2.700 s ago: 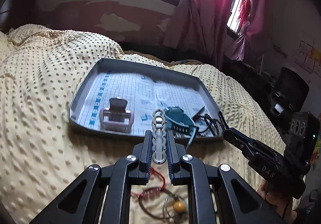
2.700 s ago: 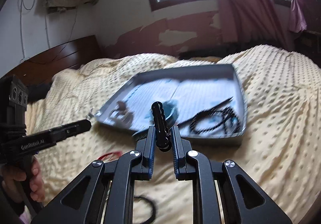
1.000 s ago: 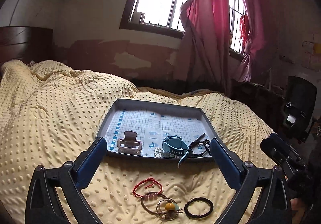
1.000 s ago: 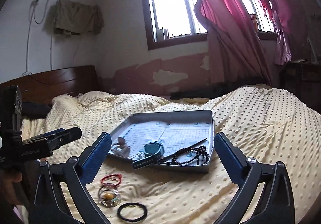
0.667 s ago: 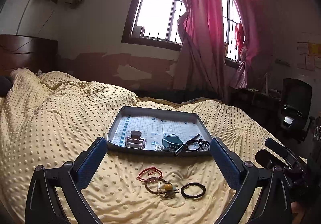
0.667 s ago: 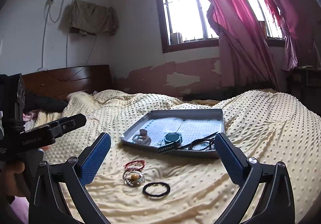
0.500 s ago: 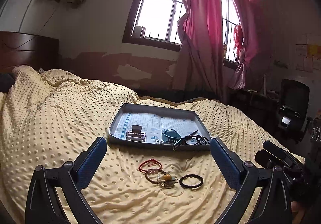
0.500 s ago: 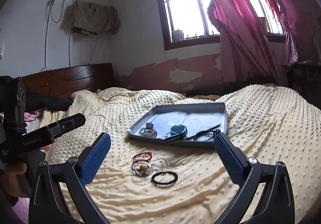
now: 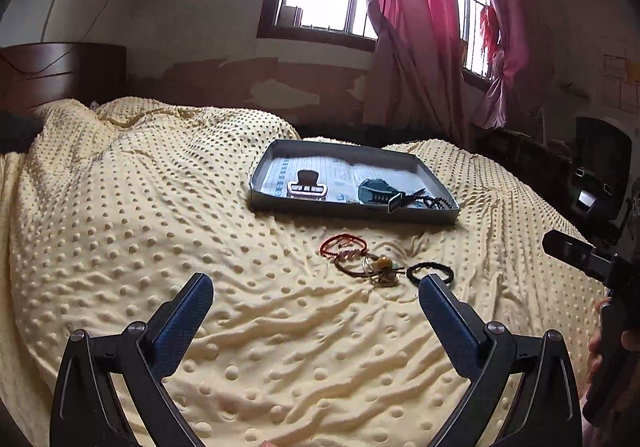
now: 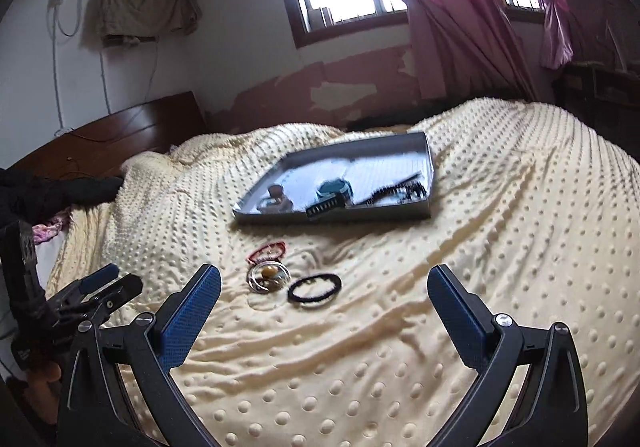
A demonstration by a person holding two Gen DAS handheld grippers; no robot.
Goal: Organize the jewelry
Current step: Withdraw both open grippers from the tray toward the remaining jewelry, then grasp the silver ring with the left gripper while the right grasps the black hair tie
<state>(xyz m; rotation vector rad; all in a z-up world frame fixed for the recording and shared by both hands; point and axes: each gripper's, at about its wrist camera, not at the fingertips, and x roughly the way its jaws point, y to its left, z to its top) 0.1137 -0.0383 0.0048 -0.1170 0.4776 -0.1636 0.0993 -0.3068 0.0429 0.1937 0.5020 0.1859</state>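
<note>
A grey tray lies on the yellow dotted bedspread. It holds a pink hair claw, a teal watch and a dark bead string. On the bedspread in front of the tray lie a red cord bracelet, a tangle of rings with an amber bead and a black hair band. My left gripper and right gripper both stand wide open and empty, well back from the loose pieces.
A wooden headboard and dark clothing are at the left. Pink curtains hang by the window. A black chair stands at the right of the bed. A hand holds the other gripper's handle.
Both grippers let go of the pieces they carried to the tray, opened wide and pulled back from it. The tray now looks smaller and farther away.
</note>
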